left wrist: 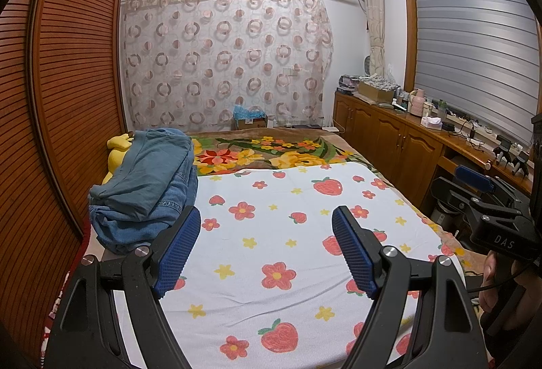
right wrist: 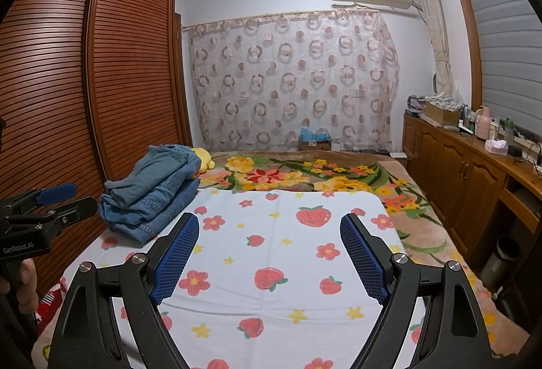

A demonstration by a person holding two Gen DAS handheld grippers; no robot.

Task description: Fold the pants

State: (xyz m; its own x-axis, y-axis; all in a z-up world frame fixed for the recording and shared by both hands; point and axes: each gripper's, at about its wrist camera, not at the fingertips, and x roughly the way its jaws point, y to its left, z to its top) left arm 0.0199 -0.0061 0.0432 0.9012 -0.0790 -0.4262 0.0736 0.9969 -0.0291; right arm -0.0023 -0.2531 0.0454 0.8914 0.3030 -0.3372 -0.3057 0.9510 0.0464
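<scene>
A pile of blue pants (left wrist: 145,186) lies on the left side of the bed, with teal pants on top of denim ones; the pile (right wrist: 152,196) shows at the left in the right wrist view too. My left gripper (left wrist: 266,220) hovers open over the white strawberry sheet (left wrist: 271,250), just right of the pile, nothing between its blue pads. My right gripper (right wrist: 269,225) is open above the same sheet (right wrist: 271,267), to the right of the pants. Each gripper appears at the edge of the other's view, held by a hand.
A slatted wooden wardrobe (left wrist: 67,81) runs close along the bed's left side. A yellow plush toy (right wrist: 203,160) lies behind the pants. A floral blanket (left wrist: 271,152) covers the far half of the bed. Wooden cabinets (right wrist: 467,172) with clutter line the right wall.
</scene>
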